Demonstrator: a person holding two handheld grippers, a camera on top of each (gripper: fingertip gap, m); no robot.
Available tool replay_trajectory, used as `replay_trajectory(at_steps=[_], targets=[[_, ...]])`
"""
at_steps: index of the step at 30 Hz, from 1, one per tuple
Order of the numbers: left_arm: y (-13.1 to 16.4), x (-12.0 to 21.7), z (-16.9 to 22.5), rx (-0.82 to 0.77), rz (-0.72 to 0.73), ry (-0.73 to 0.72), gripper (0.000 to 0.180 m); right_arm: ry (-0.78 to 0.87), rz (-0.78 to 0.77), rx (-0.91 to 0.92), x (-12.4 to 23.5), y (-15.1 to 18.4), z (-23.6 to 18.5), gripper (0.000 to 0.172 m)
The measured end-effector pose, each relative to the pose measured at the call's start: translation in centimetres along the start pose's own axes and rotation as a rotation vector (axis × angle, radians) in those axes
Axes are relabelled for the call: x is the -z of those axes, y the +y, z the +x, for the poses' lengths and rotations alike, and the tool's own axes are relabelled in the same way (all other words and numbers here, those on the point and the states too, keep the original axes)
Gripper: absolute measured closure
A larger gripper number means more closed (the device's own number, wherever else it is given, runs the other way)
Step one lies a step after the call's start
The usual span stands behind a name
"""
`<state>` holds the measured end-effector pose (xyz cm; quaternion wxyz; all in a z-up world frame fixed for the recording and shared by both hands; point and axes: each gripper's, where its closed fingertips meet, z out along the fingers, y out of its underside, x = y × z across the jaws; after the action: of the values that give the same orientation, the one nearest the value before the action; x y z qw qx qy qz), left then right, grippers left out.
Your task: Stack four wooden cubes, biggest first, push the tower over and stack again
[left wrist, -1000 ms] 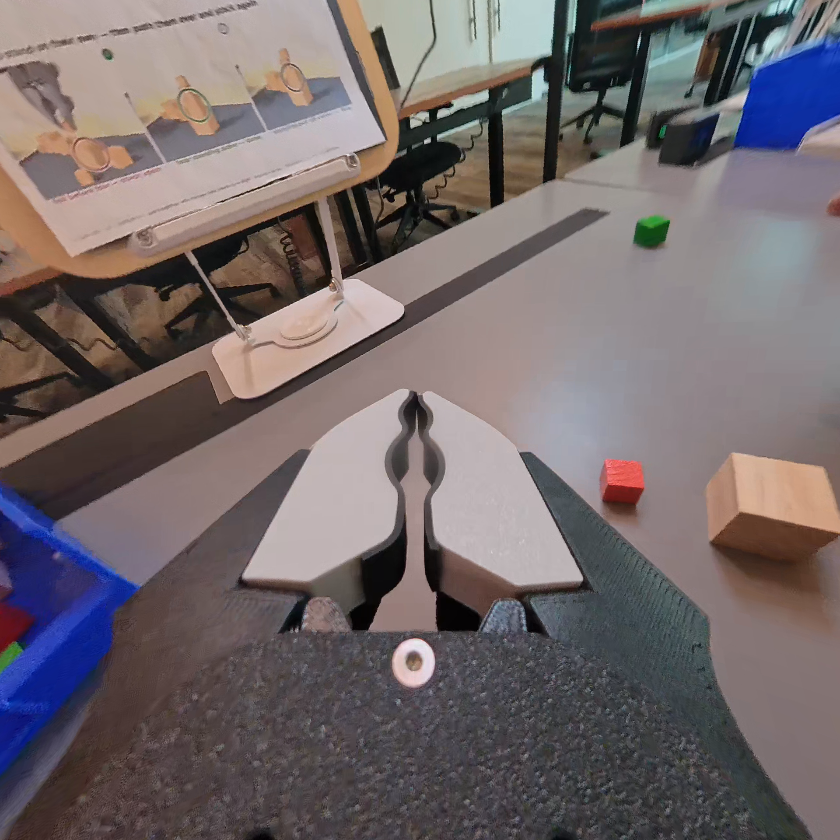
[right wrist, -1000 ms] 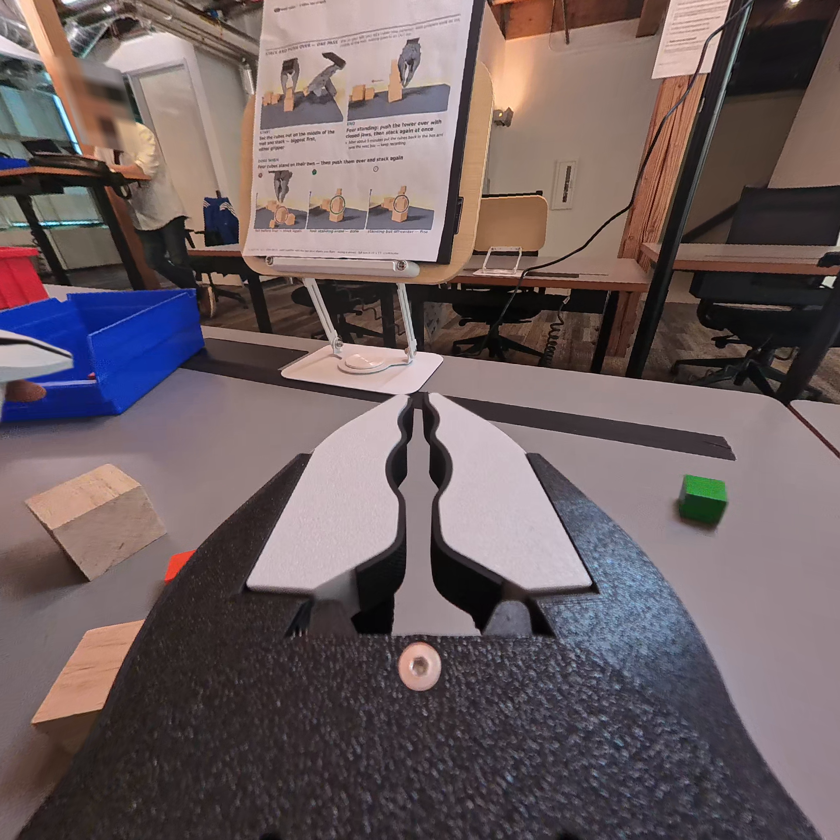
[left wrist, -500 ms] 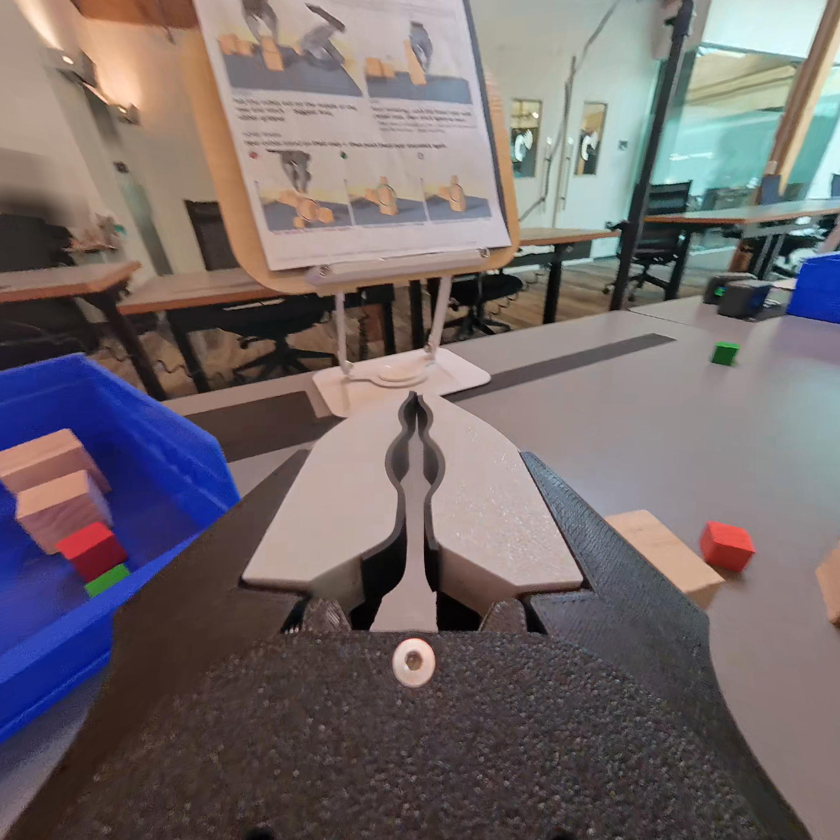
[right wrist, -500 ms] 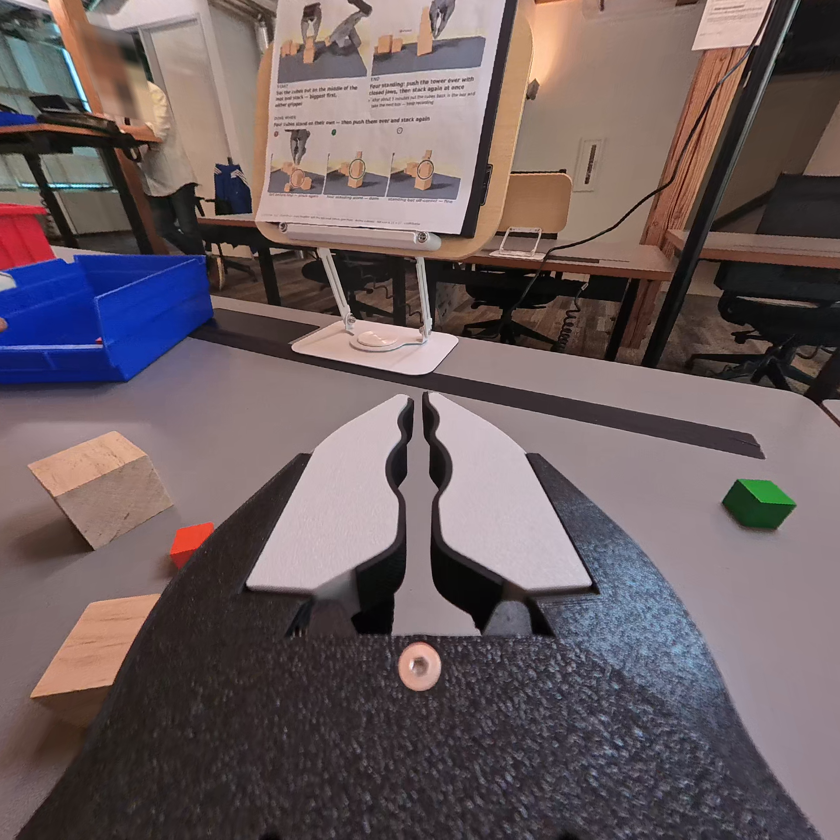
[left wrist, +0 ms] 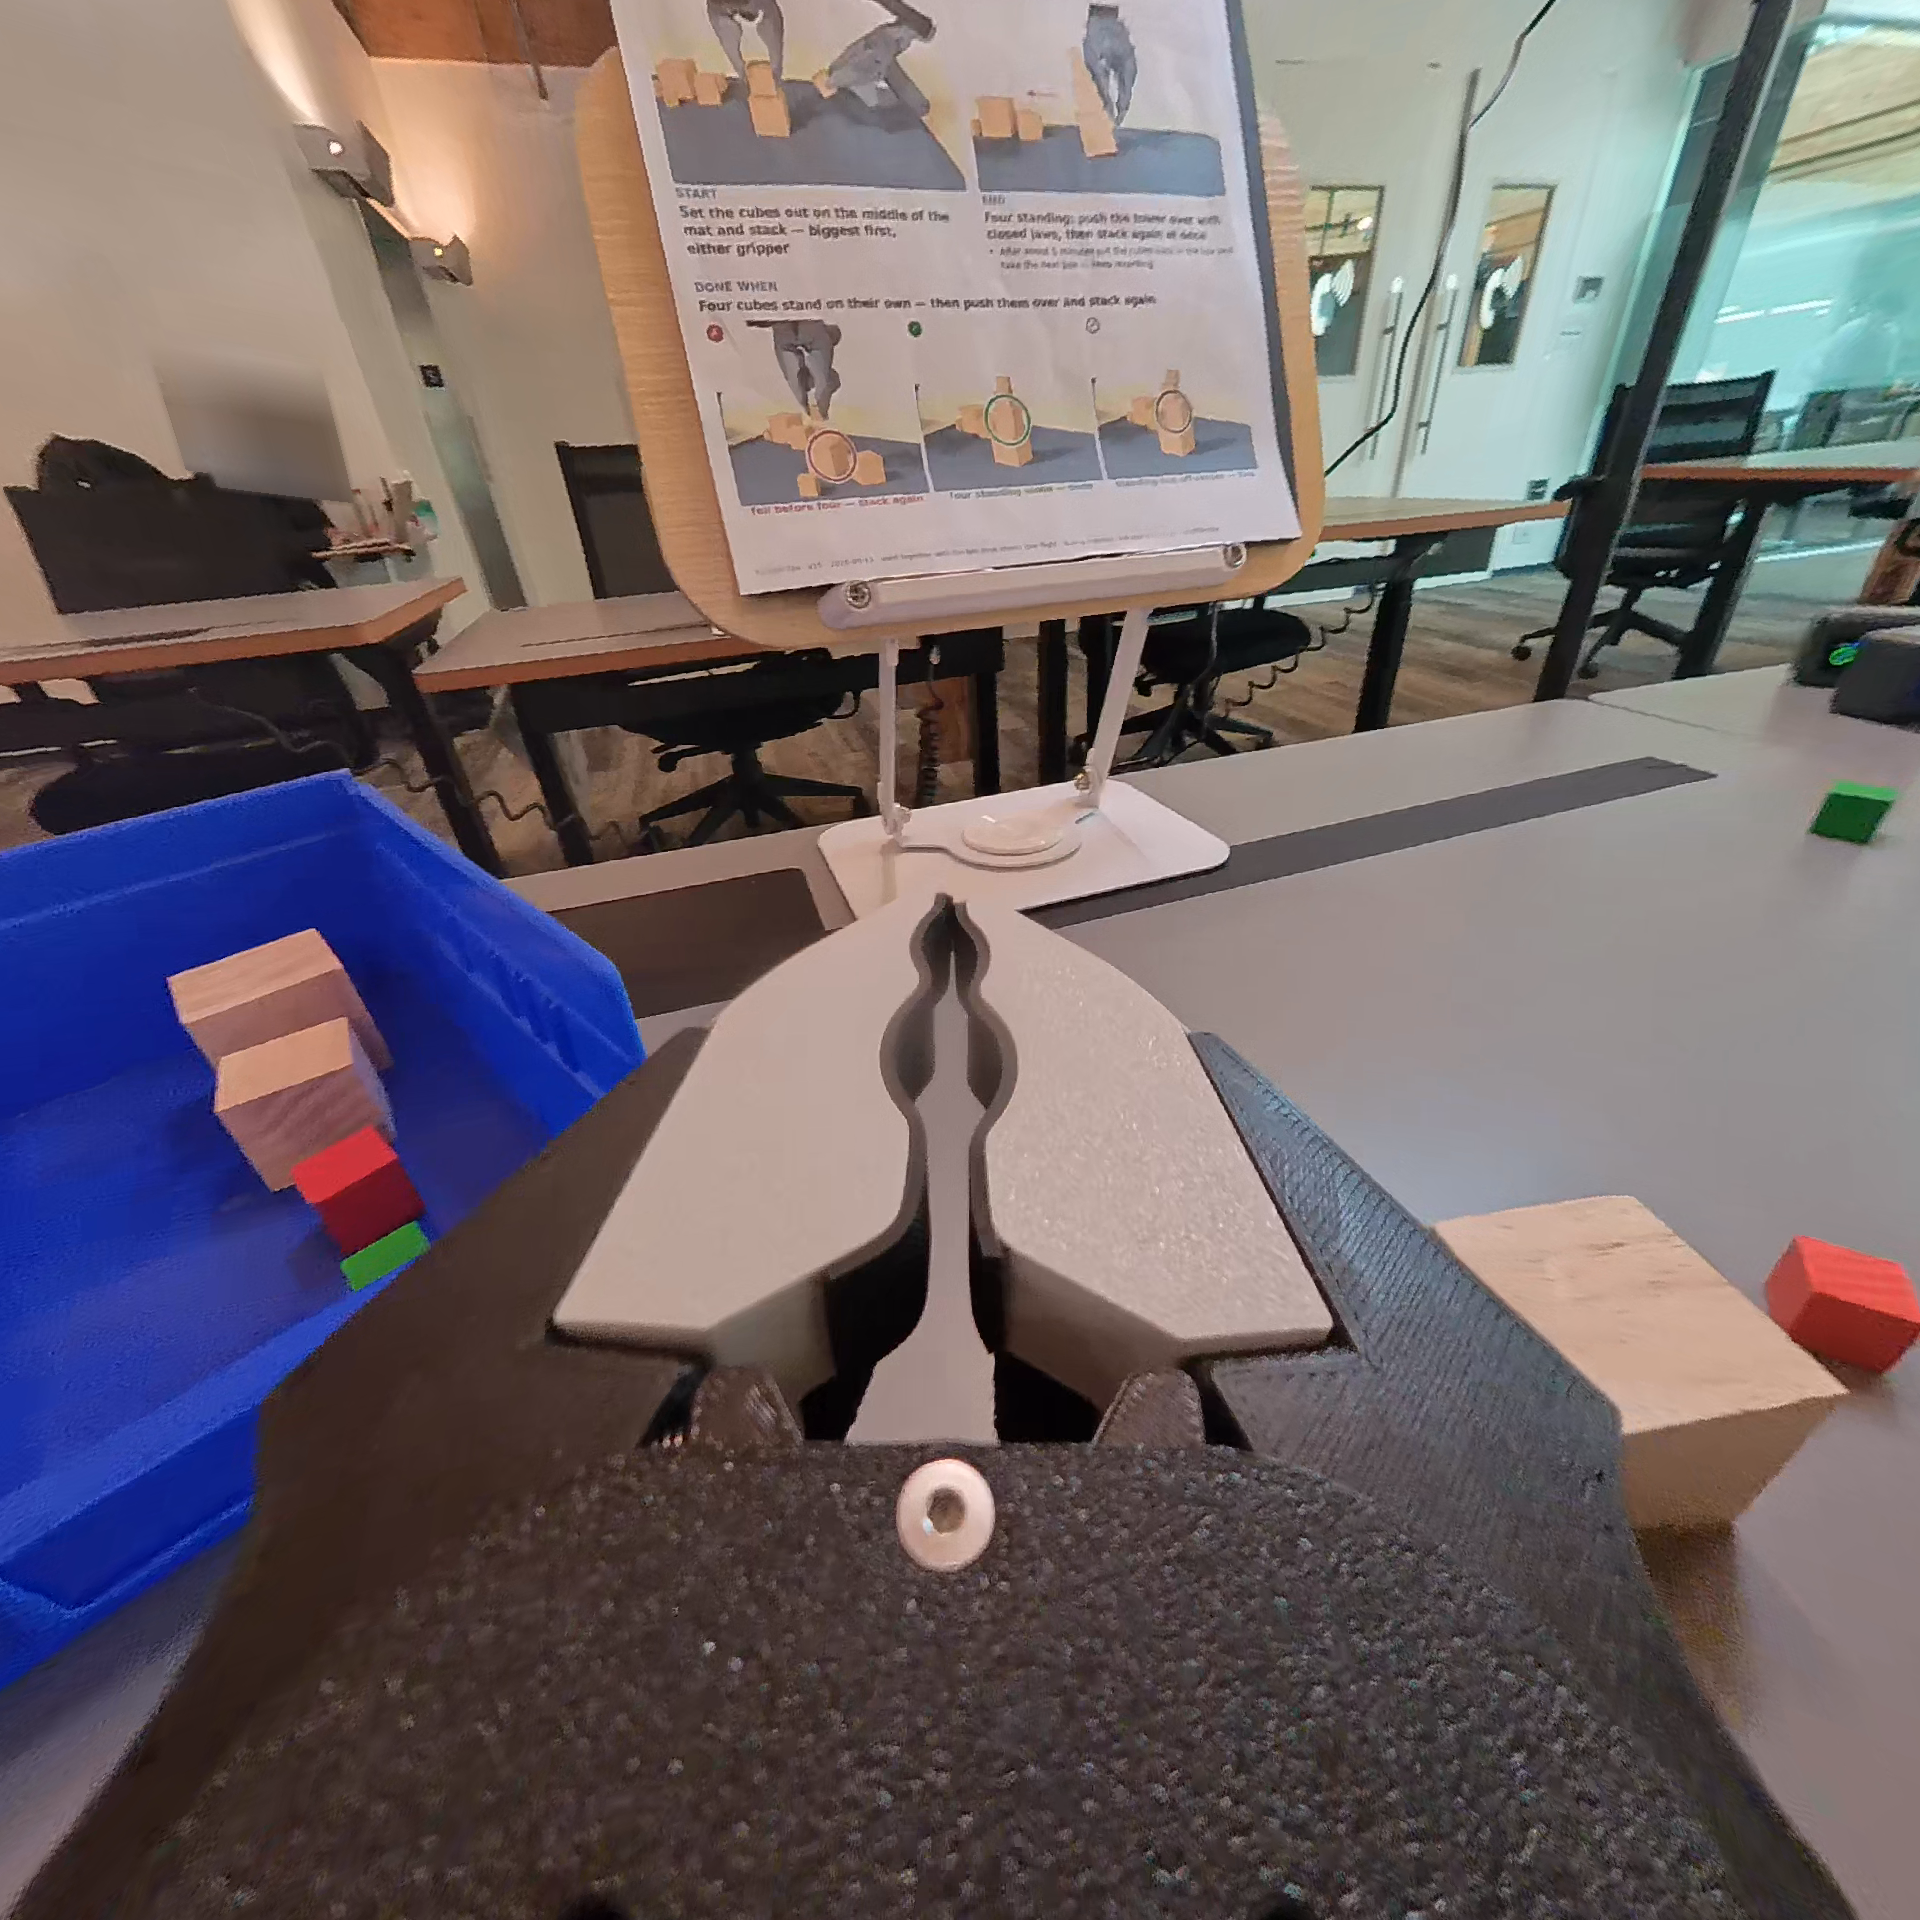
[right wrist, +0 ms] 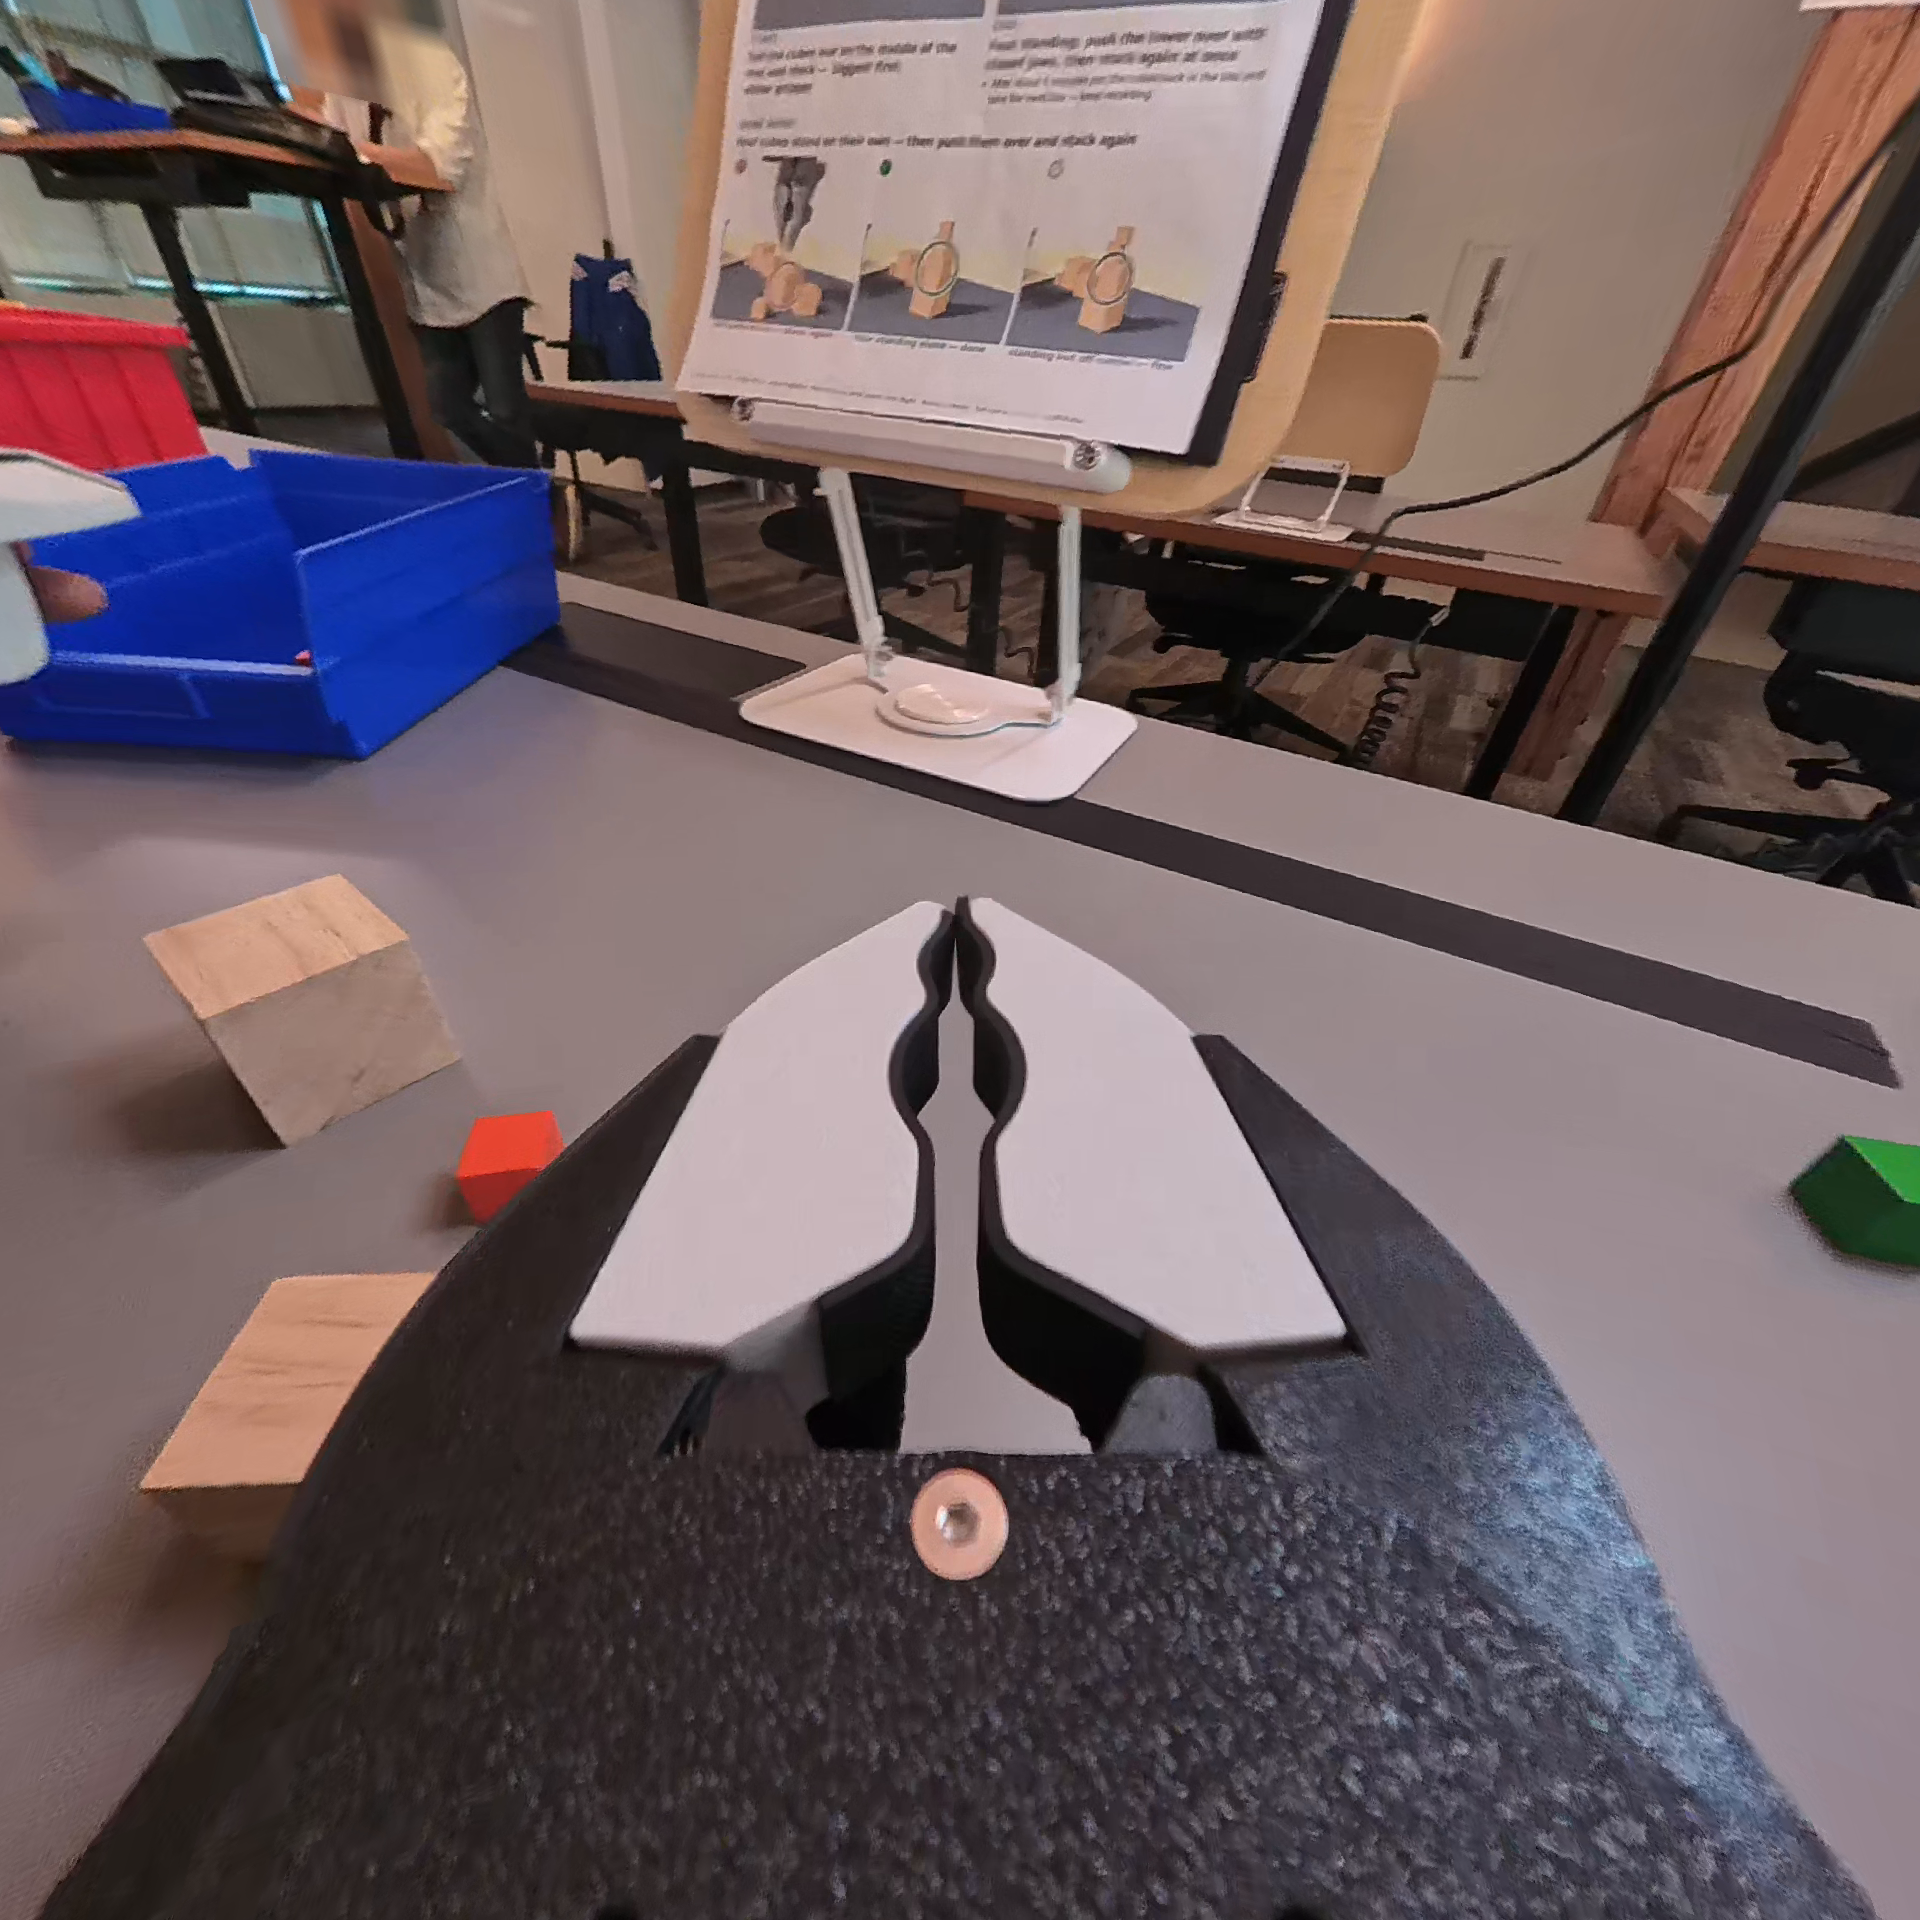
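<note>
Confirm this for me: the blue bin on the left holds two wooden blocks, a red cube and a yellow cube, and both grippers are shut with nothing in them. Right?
Not quite. In the left wrist view the blue bin holds two wooden blocks, a red cube and a green cube, not a yellow one. The rest stands: the left gripper and right gripper are both shut and bare.

From my left wrist camera I look low across the table [left wrist: 1455,987], stand [left wrist: 1023,847] at twelve o'clock. My right faces the same stand [right wrist: 935,727] from farther right.
</note>
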<state>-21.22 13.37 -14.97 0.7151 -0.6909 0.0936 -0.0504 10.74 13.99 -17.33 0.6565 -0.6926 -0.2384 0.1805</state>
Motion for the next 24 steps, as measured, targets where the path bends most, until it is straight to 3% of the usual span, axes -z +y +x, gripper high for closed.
replay_trajectory(at_steps=[5, 11, 16, 21, 24], targets=[[0.4, -0.2, -0.2, -0.007, -0.018, -0.011, 0.18, -0.104, -0.037, -0.002, -1.0, -0.5, -2.5, 0.168], [0.4, -0.2, 0.0, -0.002, -0.023, -0.003, 0.18, -0.347, -0.127, 0.116, -2.5, -1.1, -8.9, 0.134], [0.4, -0.1, 0.3, -0.002, -0.023, 0.011, 0.18, -0.641, -0.352, 0.208, -3.5, 1.7, -15.8, 0.102], [0.6, -0.2, 0.5, 0.001, -0.029, 0.024, 0.18, -0.794, -0.518, 0.406, -5.0, 4.2, -20.1, 0.085], [0.6, -0.2, 0.6, 0.004, -0.032, 0.032, 0.18, -0.8, -0.628, 0.509, -6.5, 6.1, -20.8, 0.089]])
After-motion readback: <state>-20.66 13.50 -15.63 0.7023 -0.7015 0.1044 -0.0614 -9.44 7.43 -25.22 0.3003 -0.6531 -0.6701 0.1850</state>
